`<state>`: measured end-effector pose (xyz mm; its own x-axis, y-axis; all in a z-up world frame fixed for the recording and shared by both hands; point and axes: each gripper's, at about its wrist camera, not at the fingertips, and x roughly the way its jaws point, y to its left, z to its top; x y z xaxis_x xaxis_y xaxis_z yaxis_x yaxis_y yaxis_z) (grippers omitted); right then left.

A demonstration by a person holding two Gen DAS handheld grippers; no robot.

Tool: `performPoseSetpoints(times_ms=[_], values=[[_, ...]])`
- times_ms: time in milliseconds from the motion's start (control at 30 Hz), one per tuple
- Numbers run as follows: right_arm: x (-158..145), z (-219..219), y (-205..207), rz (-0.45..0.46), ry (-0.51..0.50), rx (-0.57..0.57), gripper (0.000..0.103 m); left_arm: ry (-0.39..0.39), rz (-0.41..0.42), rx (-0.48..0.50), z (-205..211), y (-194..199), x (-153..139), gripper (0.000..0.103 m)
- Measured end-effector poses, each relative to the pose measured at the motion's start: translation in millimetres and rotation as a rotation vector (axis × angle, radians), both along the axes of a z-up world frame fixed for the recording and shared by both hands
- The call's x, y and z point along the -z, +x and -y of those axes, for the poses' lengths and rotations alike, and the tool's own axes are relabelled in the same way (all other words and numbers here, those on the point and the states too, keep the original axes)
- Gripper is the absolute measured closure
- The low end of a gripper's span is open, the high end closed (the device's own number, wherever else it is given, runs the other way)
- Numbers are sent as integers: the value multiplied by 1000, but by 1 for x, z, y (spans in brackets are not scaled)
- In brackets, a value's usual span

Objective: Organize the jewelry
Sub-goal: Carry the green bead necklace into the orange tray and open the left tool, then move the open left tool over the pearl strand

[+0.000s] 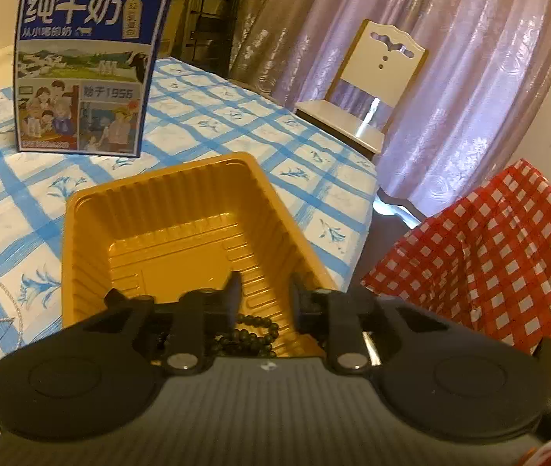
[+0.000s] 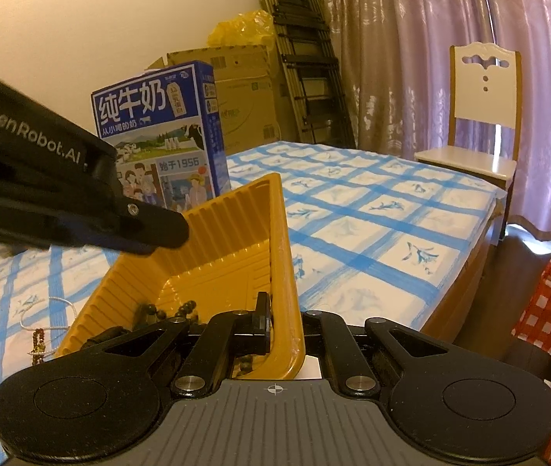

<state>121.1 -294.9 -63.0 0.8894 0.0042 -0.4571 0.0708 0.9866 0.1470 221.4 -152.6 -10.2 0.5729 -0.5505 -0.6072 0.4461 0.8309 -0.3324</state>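
Blue-checked tablecloth [image 1: 205,116] was flat. Ribbed gold plastic tray [image 1: 166,209] sat tilted, its thin wall pinched by right gripper [image 2: 281,326]. Left gripper [image 1: 264,303] jaws parted over dark round bead string [image 1: 252,334] lying in tray.

A home: curtains [image 2: 431,39], chair [image 2: 483,116], clothed table [image 2: 372,209].

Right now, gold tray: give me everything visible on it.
The gold tray looks like thin glossy plastic, rectangular, with ribbed sloping walls and a stepped floor. It sits tilted on the blue-checked tablecloth. The right tongs are shut on its near wall. A dark bead string lies inside, below the open left tongs.
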Motion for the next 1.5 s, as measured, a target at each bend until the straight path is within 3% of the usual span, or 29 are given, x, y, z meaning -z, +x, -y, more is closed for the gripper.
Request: performPoseSetpoints(times_ms=[200,567,933,1200,1500], values=[[0,0,0,-2,3,1,97,12,2,-53,-20,-7,0,74],[0,0,-1,-2,4,1,97,122,26,-234,-89,-34,6,69],[0,0,-1,-4,4,2,97,244,-67,-377,-152,-60,44,69],[2,2,-4,-14,-8,4,97,285,-83,-392,-161,-71,59,69],[3,2,-4,-17,-10,4,97,343,6,-293,-147,-46,65,69]])
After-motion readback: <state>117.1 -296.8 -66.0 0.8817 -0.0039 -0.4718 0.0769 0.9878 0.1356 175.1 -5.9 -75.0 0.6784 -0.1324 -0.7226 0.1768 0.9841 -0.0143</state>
